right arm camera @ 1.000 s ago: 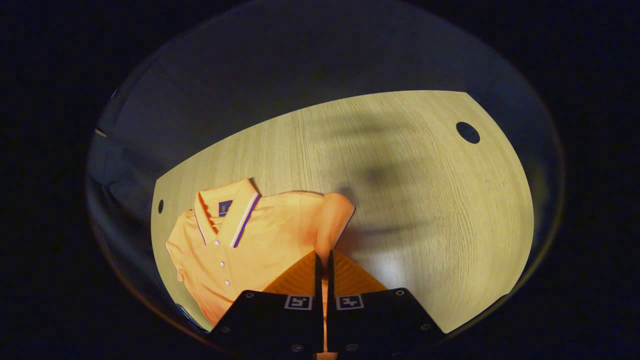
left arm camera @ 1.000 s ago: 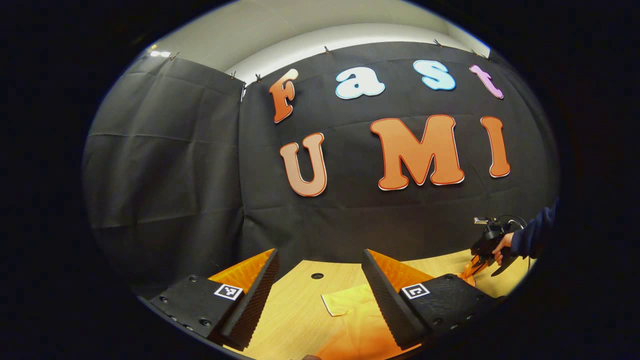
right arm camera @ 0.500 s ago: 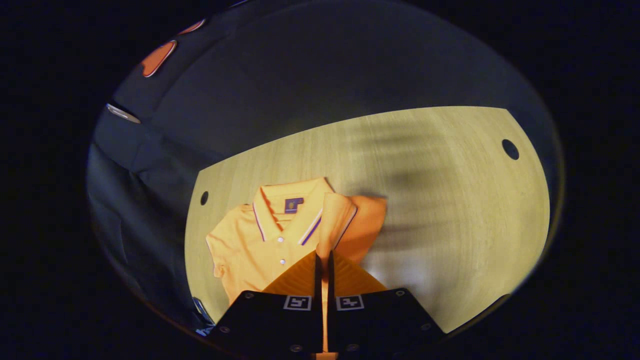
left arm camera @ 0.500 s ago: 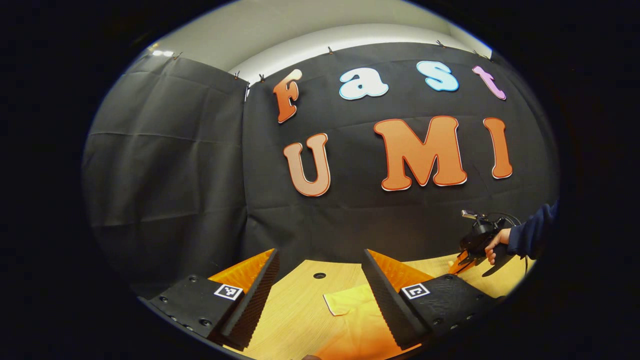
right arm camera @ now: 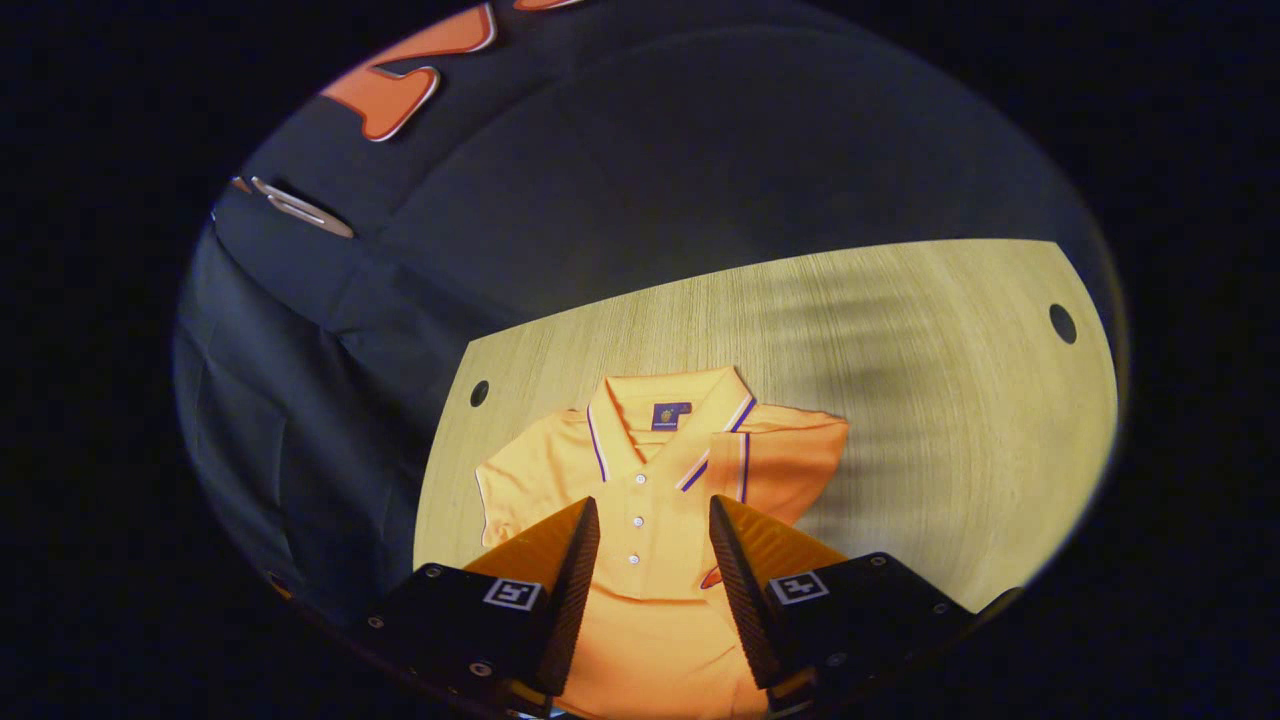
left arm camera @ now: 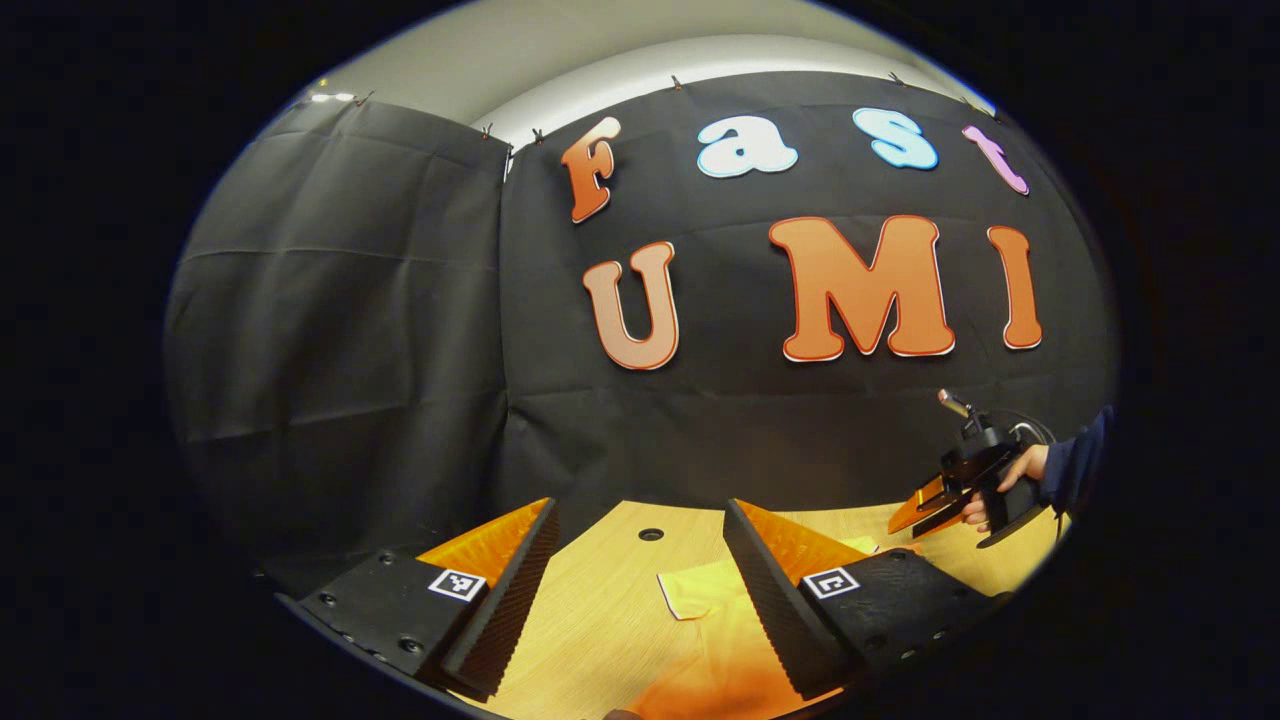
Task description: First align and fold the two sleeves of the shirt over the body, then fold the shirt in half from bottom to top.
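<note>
The counter [right arm camera: 900, 330] is pale wood, and the orange shirt [right arm camera: 640, 480] lies flat on it, collar toward the far edge, buttons up. In the right gripper view one sleeve [right arm camera: 785, 455] is laid in over the chest beside the collar; the other sleeve [right arm camera: 520, 480] is spread out to the side. My right claw [right arm camera: 650, 545] hangs above the placket with its fingers parted and nothing between them. My left claw [left arm camera: 640, 580] is wide open and empty too, low over the counter, with a corner of the shirt [left arm camera: 700, 595] lying between its fingers.

I judge the main risk is to the sleeve already folded: it lies loose, so if I drag or tug the body while reaching for the spread sleeve, it may slide off or open. A second risk is pinching two layers at the shoulder, which would lift the body and wrinkle it. A smaller one: if I lay the second sleeve crooked, the two won't line up and the later bottom-to-top fold comes out skewed.
</note>
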Motion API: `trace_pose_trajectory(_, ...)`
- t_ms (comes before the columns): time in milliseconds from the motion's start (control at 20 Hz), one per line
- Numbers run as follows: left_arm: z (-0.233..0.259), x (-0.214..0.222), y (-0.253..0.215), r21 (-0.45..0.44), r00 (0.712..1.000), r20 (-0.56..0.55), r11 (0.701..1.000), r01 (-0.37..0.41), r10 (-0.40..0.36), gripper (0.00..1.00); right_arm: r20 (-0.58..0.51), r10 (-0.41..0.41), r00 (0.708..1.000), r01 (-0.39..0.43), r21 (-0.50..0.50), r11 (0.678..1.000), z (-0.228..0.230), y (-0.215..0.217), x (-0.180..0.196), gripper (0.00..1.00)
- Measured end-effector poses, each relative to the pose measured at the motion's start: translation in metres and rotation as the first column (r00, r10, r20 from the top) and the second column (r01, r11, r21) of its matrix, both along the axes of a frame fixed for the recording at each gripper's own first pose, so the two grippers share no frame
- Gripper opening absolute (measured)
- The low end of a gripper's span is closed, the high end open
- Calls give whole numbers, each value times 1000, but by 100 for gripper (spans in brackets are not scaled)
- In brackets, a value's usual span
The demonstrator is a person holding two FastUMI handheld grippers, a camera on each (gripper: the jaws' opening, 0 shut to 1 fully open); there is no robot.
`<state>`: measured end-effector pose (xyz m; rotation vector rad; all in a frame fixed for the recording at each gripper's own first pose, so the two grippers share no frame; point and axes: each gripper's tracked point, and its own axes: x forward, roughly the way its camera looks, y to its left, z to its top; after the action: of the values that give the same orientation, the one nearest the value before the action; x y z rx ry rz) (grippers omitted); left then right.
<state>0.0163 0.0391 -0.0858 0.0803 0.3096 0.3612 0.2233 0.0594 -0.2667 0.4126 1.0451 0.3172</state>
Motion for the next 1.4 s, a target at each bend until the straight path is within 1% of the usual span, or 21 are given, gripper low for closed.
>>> trace_pose_trajectory(50, -7, 4, 3, -15, 1000, -20, 1000, 0, 0, 99, 34, 2, 999, -1, -7, 1000, 9, -4, 0, 61)
trace_pose_trajectory(100, -16, 9, 5, -38, 999, -42, 999, -5, 4, 100, 81, -1, 997, 1, -4, 1000, 20, -6, 1, 81)
trace_pose_trajectory(150, -27, 13, 7, -63, 998, -67, 998, -7, 3, 99, 125, -10, 992, 12, -14, 1000, 29, -10, -1, 84)
trace_pose_trajectory(200, -36, 20, 10, -86, 996, -87, 996, -6, -1, 99, 176, -18, 984, 23, -26, 999, 40, -15, -2, 90)
trace_pose_trajectory(300, -51, 34, 15, -128, 992, -122, 992, 11, -27, 99, 279, -33, 960, 52, -60, 997, 60, -26, -5, 97)
trace_pose_trajectory(350, -59, 41, 16, -146, 989, -138, 989, 31, -51, 99, 330, -41, 943, 72, -84, 994, 76, -34, -12, 96)
trace_pose_trajectory(400, -67, 51, 19, -158, 985, -155, 986, 49, -74, 99, 383, -46, 923, 91, -99, 991, 90, -39, -18, 87)
trace_pose_trajectory(450, -79, 62, 20, -181, 980, -175, 981, 67, -99, 100, 427, -55, 903, 117, -121, 986, 101, -45, -25, 98)
trace_pose_trajectory(550, -104, 84, 20, -246, 961, -223, 964, 105, -161, 99, 502, -69, 862, 172, -161, 972, 124, -54, -39, 99)
trace_pose_trajectory(700, -148, 116, 22, -339, 914, -326, 933, 125, -241, 99, 585, -96, 805, 263, -208, 942, 156, -66, -61, 98)
trace_pose_trajectory(750, -164, 127, 23, -372, 894, -361, 920, 121, -264, 100, 605, -102, 790, 288, -219, 932, 165, -68, -68, 98)
trace_pose_trajectory(850, -196, 143, 22, -430, 841, -455, 899, 82, -294, 98, 635, -122, 763, 340, -233, 911, 181, -74, -82, 98)
trace_pose_trajectory(950, -228, 155, 22, -502, 767, -551, 865, 11, -330, 98, 655, -137, 743, 379, -243, 893, 193, -77, -95, 98)
trace_pose_trajectory(1000, -246, 159, 26, -517, 723, -604, 855, -37, -334, 98, 665, -141, 734, 397, -251, 883, 198, -78, -101, 98)
trace_pose_trajectory(1050, -266, 159, 26, -532, 688, -640, 843, -78, -341, 98, 671, -141, 728, 410, -260, 874, 201, -81, -106, 98)
trace_pose_trajectory(1100, -281, 157, 26, -532, 645, -684, 838, -124, -339, 98, 674, -145, 724, 426, -272, 863, 203, -83, -111, 98)
trace_pose_trajectory(1150, -299, 156, 24, -533, 607, -715, 832, -154, -346, 98, 676, -147, 722, 435, -278, 857, 204, -82, -116, 99)
trace_pose_trajectory(1250, -327, 162, 24, -518, 546, -765, 830, -205, -342, 98, 674, -155, 723, 450, -288, 845, 204, -84, -126, 98)
trace_pose_trajectory(1300, -339, 162, 25, -501, 514, -791, 834, -233, -332, 96, 666, -162, 728, 457, -295, 839, 201, -85, -132, 98)
trace_pose_trajectory(1350, -350, 161, 22, -497, 480, -809, 831, -250, -339, 96, 661, -168, 731, 460, -296, 837, 197, -88, -136, 98)
trace_pose_trajectory(1400, -360, 163, 21, -493, 455, -822, 828, -268, -343, 96, 656, -173, 735, 462, -298, 835, 195, -89, -140, 98)
